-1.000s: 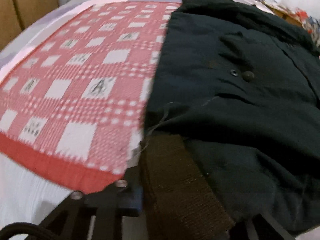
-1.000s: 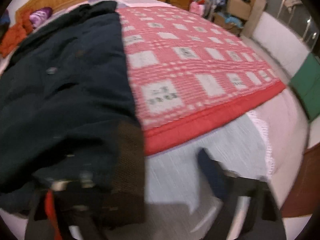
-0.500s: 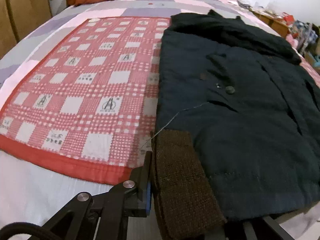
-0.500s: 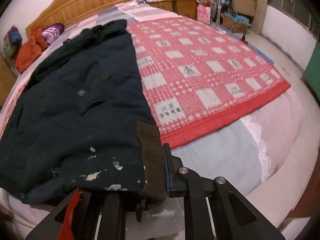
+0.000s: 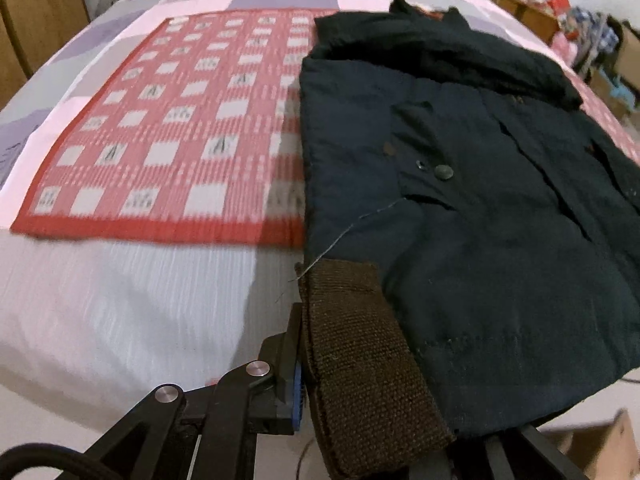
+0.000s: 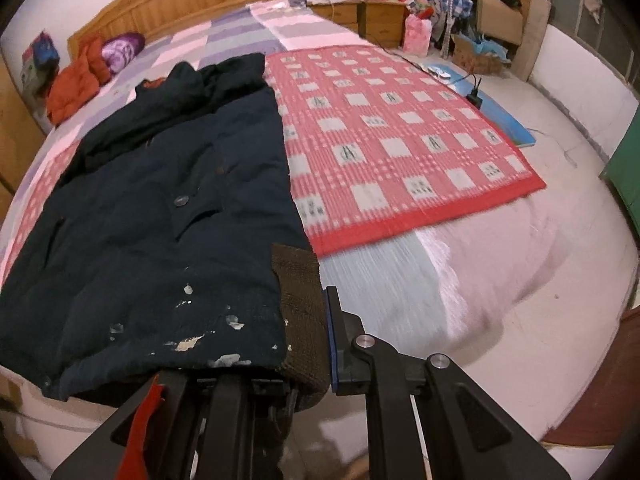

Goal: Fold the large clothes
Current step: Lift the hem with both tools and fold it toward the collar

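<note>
A dark navy coat point(image 5: 460, 208) lies lengthwise on the bed, collar at the far end; it also shows in the right wrist view point(image 6: 160, 216). Each sleeve is folded in along its side and ends in a brown knit cuff. My left gripper point(image 5: 360, 412) is shut on the left brown cuff point(image 5: 360, 360) at the near hem. My right gripper point(image 6: 304, 368) is shut on the right brown cuff point(image 6: 300, 308) beside the hem, which carries white paint flecks point(image 6: 188, 344).
A red-and-white checked mat point(image 5: 180, 132) covers the bed under the coat and also shows in the right wrist view point(image 6: 400, 144). Orange clothes point(image 6: 76, 84) lie by the wooden headboard point(image 6: 192, 4). Boxes and clutter point(image 6: 480, 20) stand on the floor at right.
Both grippers have drawn back toward the foot of the bed, pulling the cuffs and the coat's hem along. More white sheet now shows in front of the mat's red border.
</note>
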`<state>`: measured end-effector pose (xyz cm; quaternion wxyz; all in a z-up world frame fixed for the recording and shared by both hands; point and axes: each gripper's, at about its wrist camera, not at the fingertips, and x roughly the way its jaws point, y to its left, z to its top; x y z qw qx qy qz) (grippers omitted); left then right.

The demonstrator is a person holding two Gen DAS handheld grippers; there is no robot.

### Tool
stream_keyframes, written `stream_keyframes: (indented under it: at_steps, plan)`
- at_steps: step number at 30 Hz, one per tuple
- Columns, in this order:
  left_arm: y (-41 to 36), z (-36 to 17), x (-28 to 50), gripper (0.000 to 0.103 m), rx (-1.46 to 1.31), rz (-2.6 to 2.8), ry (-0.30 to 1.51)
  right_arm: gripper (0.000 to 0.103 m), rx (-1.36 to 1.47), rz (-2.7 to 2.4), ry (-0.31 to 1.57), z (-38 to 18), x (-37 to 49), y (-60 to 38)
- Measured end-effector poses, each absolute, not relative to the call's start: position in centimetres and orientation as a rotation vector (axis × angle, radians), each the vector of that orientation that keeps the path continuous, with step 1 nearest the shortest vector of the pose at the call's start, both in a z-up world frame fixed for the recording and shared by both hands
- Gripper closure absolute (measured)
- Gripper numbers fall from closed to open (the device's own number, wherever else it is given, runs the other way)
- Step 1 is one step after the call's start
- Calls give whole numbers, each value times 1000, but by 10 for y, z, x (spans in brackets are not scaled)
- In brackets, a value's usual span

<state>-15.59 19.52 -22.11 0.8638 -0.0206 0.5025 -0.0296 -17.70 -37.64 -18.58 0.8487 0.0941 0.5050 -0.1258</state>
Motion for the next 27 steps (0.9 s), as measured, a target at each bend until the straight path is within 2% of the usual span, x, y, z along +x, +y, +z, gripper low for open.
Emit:
stream_keyframes:
  at_steps: [9,14,22,27]
  plan:
    - [194,-179,-225,90,-55,-67,1186,90,149,-267,1216,-120,-251,-360]
    - [195,-150,-237,90,-84,-59,1212,90,150,-287,1261,-79,-268,-363]
    - [202,-119,-184,90,-139,3,1184,90,140,-263,1205,-34,-219,-367]
    - [192,-94,-123,89,-98,13,1139,90,169,-244,1135,-22,-163,-379]
